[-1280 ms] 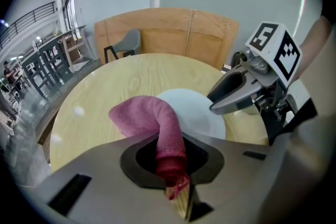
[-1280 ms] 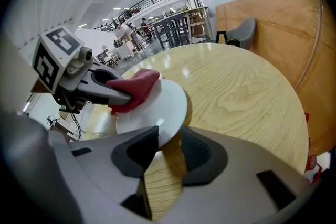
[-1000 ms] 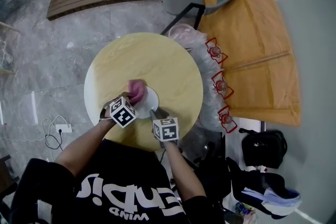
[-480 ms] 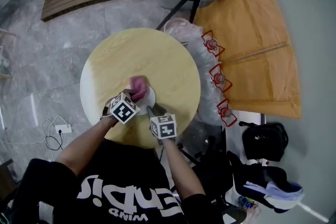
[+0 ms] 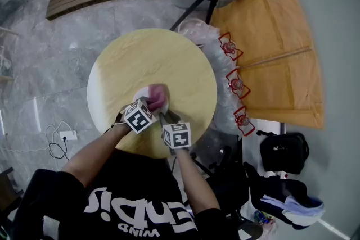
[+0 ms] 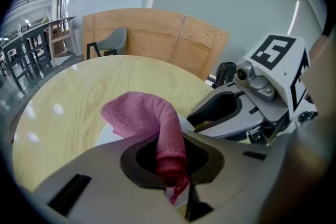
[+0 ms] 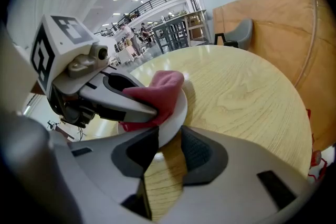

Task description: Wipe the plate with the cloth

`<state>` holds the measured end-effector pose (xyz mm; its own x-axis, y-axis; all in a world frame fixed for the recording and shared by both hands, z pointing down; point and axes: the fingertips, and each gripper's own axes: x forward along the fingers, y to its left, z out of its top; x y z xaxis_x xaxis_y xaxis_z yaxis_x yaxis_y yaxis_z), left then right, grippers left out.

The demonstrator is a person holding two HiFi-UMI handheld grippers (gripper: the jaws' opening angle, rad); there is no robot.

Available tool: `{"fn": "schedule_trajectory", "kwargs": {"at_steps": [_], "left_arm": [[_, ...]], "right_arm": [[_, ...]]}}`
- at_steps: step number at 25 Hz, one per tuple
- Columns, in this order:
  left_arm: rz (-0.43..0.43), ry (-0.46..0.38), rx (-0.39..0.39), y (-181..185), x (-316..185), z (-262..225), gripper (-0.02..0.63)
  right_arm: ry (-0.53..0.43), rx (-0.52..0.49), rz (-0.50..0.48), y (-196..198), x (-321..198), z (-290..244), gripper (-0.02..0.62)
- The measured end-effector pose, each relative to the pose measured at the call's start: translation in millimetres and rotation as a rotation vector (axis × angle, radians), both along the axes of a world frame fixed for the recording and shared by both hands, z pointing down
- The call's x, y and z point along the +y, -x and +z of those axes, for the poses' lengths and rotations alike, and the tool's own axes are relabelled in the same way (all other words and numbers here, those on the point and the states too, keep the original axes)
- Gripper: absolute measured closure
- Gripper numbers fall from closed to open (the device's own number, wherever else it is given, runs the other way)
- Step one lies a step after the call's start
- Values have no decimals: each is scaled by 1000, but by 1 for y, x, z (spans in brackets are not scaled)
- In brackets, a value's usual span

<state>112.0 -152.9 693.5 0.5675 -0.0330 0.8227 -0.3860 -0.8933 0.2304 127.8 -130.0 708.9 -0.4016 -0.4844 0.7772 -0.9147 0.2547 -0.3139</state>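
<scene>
Plainly the wiping is under way rather than about to start or already finished. The left gripper (image 6: 168, 162) has its fingers clamped on one end of the pink cloth (image 6: 144, 113), which rises out of the grip, folds over and bunches down onto the white plate (image 7: 178, 105). The plate sits on the round wooden desk (image 5: 169, 59), close to the edge nearest the person, and the head view shows only slivers of white around the cloth and the two marker cubes. The right gripper (image 7: 163, 149) has the near rim of the plate between its fingers, which look closed on it. I judge it is steadying the plate while the other gripper rubs. From the right gripper view the plate seems raised a little at that rim, not lying flat, though I cannot be certain how far. As for what is done: the cloth is picked up, the plate is held, and cloth and plate are in contact, so the preparatory steps are behind. What is left is harder to call. The bare parts of the plate look clean and white, with no smear or crumb that I can make out, but most of its face is covered by the cloth or the fingers. My guess is that some passes over the rest of the surface remain, then setting down plate and cloth.
</scene>
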Motion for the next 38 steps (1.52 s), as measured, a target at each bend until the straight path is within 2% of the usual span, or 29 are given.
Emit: {"fn": "schedule_trajectory", "kwargs": {"at_steps": [14,21,38], "left_arm": [[-13,45,6,7,19,-1,554],[-4,39,4,14,27,-1,554],[18,45,19,24,46,-4,554]], "right_arm": [[-23,-26,69,-1,-2,-2,462],[-17,-11,88,-2,-4,-1,462],[-11,49,76,-1,-5,0,464]]}}
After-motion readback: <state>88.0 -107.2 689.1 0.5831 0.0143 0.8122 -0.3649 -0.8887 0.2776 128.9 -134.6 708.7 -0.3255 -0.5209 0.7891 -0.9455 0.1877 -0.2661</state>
